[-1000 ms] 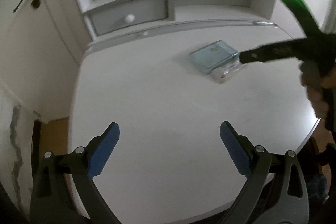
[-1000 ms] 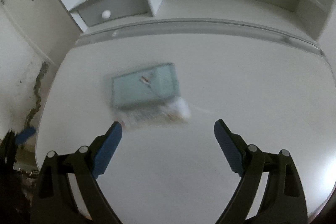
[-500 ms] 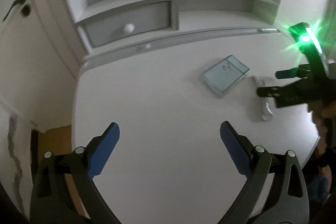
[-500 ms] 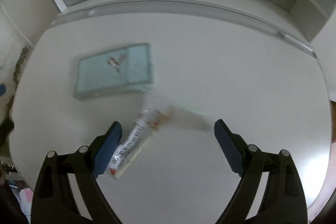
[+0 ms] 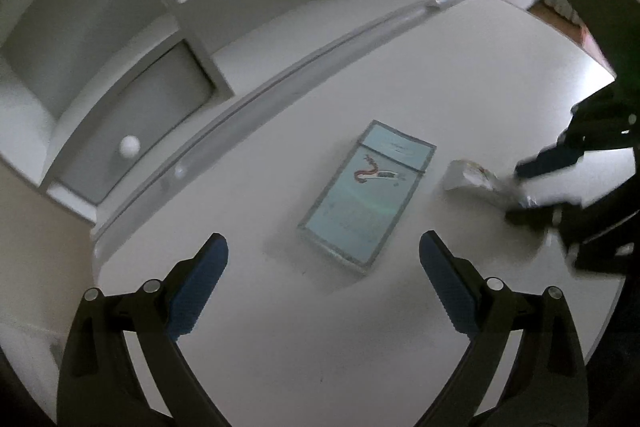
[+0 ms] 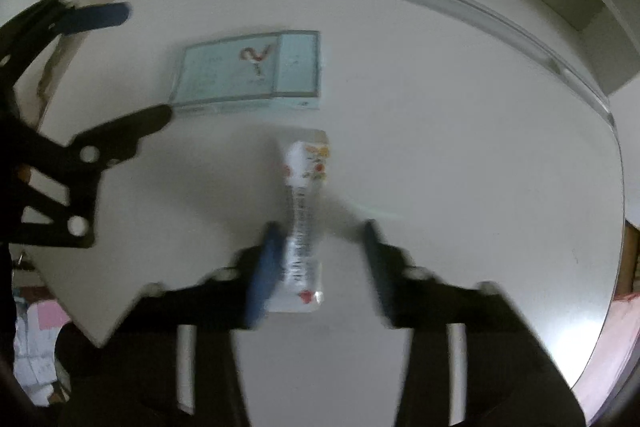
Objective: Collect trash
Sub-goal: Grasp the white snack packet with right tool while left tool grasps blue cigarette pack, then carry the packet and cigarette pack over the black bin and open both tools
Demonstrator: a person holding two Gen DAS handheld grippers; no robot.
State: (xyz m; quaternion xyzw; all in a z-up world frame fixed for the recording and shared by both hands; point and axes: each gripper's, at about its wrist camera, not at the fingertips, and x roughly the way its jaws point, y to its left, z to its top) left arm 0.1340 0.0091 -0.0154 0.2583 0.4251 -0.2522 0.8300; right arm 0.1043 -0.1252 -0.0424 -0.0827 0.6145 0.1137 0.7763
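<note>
A white snack wrapper (image 6: 303, 211) lies on the white desk (image 6: 460, 155), its near end between the fingers of my right gripper (image 6: 320, 259); the jaws are part closed around it with a gap on the right side, and the view is blurred. The wrapper also shows in the left wrist view (image 5: 476, 181), with the right gripper (image 5: 532, 187) over it. A flat pale-blue box (image 5: 366, 193) lies beside the wrapper, also in the right wrist view (image 6: 248, 71). My left gripper (image 5: 322, 287) is open and empty, just short of the box.
A white shelf unit with a grey drawer and round knob (image 5: 130, 147) stands at the desk's far edge. A raised rail (image 5: 320, 55) runs along the back of the desk. The desk's rounded front edge (image 5: 604, 311) is near the right gripper.
My right gripper has dropped onto the wrapper and its jaws have narrowed around it. My left gripper has moved right and closer to the blue box, still open.
</note>
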